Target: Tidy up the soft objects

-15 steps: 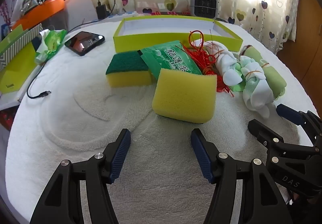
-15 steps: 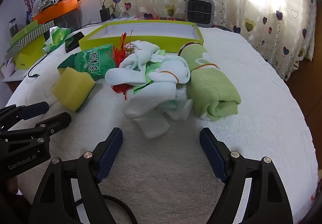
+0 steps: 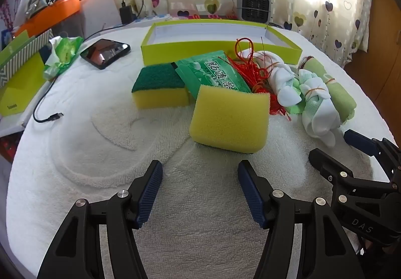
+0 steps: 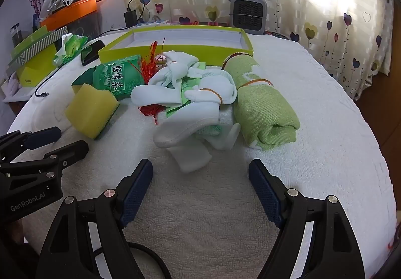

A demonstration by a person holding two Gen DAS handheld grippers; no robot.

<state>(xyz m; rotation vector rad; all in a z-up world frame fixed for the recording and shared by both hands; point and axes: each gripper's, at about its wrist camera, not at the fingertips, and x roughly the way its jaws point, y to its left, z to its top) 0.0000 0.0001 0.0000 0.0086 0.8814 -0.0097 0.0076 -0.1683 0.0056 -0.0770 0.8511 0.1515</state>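
You are working over a white terry towel (image 3: 105, 143) spread on the bench, with heart-print curtains behind. In the left wrist view your left tool (image 3: 200, 186) hangs with its fingers apart and nothing between them; the yellow sponge (image 3: 229, 120) lies just ahead of it, the green-topped sponge (image 3: 159, 90) and green packet (image 3: 218, 73) beyond, the lime tray (image 3: 215, 52) farther back. In the right wrist view your right tool (image 4: 200, 183) is spread wide and empty; the white socks (image 4: 190, 116) lie just ahead, the rolled green towel (image 4: 263, 106) ahead to the right.
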